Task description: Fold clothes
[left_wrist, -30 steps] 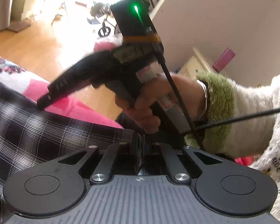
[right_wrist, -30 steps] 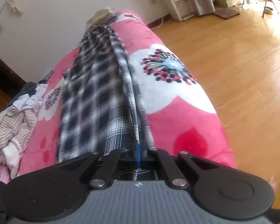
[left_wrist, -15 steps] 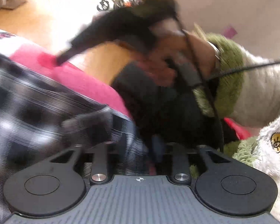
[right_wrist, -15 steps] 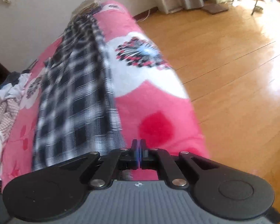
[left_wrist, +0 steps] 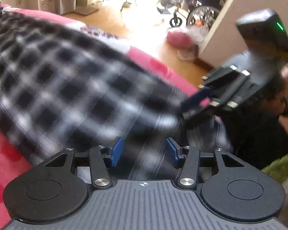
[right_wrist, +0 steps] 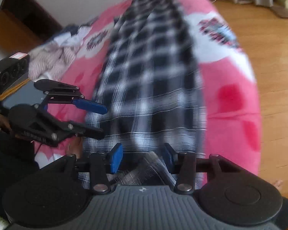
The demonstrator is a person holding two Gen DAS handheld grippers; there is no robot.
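A black-and-white plaid garment [left_wrist: 71,88] lies lengthwise on a pink flowered blanket [right_wrist: 230,99], blurred by motion. My left gripper [left_wrist: 144,151] hovers over its near end with the jaws opening. Cloth shows in the gap, but the blue pads [left_wrist: 116,151] do not press it. My right gripper [right_wrist: 142,156] is over the same end, its jaws also opening around loose plaid with no grip. Each gripper appears in the other's view: the right gripper [left_wrist: 186,111] at the cloth's right corner, the left gripper [right_wrist: 99,118] at its left edge.
A heap of other clothes [right_wrist: 53,57] lies on the blanket's far left. Wooden floor [right_wrist: 268,76] runs along the bed's right side. A white wall [left_wrist: 230,28], a wheelchair [left_wrist: 203,13] and a pink bag [left_wrist: 176,37] stand beyond the bed.
Both grippers were shut a second ago, each pinching the plaid edge. Now both stand open and the cloth lies loose. Both views have swung across the garment.
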